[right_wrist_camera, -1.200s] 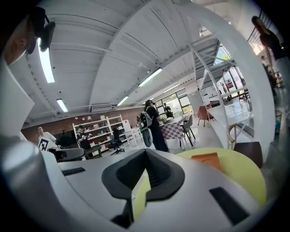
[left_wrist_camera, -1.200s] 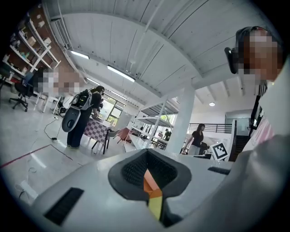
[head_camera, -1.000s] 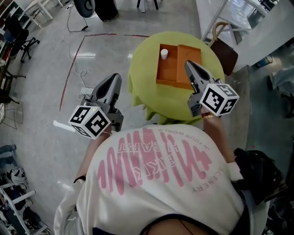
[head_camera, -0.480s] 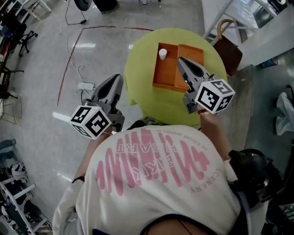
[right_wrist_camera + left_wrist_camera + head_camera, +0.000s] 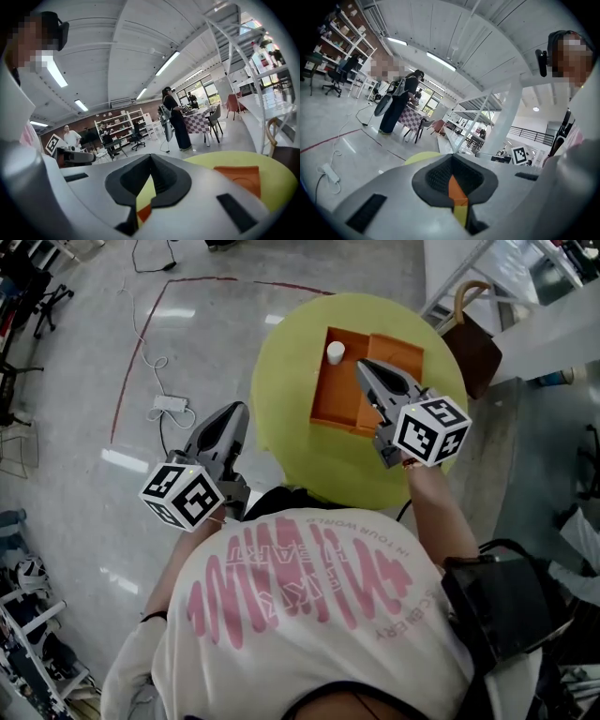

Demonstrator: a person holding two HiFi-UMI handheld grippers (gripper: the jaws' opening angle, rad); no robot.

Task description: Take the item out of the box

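An open orange box with its lid flat beside it lies on a round yellow-green table. A small white item stands upright in the box's far left corner. My right gripper hovers over the box, its tips just right of the white item, jaws shut and empty. In the right gripper view the shut right gripper points past the box. My left gripper hangs over the floor left of the table, shut and empty. The left gripper sees the table's edge.
A brown bag with a curved handle stands against the table's right side, below white shelving. A white power strip with its cable and a red tape line lie on the floor at left. People stand far off.
The right gripper has edged forward and left over the box, nearer the white item. The table sits closer in the head view. The left gripper has hardly moved.
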